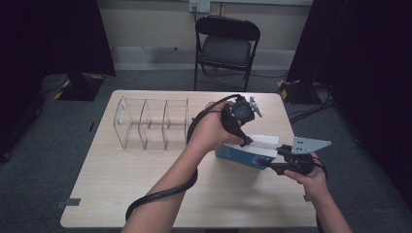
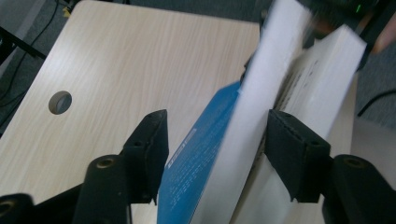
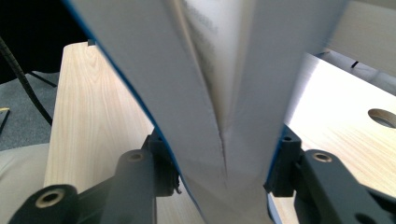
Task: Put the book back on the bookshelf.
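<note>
A thick book with a blue cover [image 1: 241, 155] lies on the wooden table [image 1: 145, 194], right of centre, partly fanned open. My right gripper [image 1: 278, 156] holds it at its right end; in the right gripper view both jaws of my right gripper [image 3: 224, 172] press on the book [image 3: 219, 93]. My left gripper [image 1: 247, 141] reaches down onto the book's top from the left. In the left gripper view my left gripper [image 2: 217, 144] stands open around the blue cover [image 2: 196, 158] and a blurred sheaf of pages, with a gap at the left jaw. The main page block [image 2: 322, 79] stands beyond.
A clear plastic organizer [image 1: 151, 124] with several upright dividers stands at the table's back left. A black folding chair [image 1: 226, 46] is behind the table. A round cable hole [image 2: 60, 102] is cut in the tabletop. My left gripper's cable [image 1: 160, 194] trails across the front of the table.
</note>
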{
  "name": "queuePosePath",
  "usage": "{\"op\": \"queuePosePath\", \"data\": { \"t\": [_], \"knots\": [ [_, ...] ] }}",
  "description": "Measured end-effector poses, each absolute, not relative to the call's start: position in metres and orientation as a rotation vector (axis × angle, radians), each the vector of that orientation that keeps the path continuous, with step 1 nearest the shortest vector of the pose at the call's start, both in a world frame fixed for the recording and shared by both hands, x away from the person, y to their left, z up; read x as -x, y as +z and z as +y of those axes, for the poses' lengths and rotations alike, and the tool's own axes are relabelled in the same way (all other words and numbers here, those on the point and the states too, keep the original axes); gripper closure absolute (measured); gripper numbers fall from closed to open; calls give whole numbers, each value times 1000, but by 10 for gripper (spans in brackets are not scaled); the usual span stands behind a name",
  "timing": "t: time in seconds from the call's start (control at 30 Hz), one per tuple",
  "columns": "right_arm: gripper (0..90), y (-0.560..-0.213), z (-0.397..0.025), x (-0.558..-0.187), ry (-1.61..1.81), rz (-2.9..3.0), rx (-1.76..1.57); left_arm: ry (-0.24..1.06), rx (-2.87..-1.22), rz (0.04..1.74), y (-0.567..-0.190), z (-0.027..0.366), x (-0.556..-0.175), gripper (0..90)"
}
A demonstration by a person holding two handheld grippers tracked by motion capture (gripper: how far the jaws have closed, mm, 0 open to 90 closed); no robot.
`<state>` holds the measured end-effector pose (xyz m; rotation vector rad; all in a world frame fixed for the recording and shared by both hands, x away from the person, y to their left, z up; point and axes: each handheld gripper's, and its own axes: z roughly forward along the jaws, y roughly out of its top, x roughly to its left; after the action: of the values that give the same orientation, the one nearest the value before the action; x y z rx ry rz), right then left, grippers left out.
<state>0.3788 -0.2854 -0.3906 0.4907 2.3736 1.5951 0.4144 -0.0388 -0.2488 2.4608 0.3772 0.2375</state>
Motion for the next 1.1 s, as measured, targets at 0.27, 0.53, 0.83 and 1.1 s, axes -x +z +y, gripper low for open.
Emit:
{"op": "queuePosePath", "data": {
  "t": [0.27, 0.53, 0.83, 1.1],
  "knots": [
    [572, -389, -287, -382, 1595, 2370, -509, 215, -2441, 447, -242, -20, -413, 331],
    [576, -388, -290, -390, 1610, 2369, -547, 249, -2408, 502, -248, 5, -409, 256],
    [584, -387, -292, -396, 1609, 2377, -551, 264, -2409, 580, -266, 31, -402, 234],
    [584, -387, -294, -401, 1628, 2360, -585, 190, -2380, 629, -298, 46, -395, 236]
  ]
}}
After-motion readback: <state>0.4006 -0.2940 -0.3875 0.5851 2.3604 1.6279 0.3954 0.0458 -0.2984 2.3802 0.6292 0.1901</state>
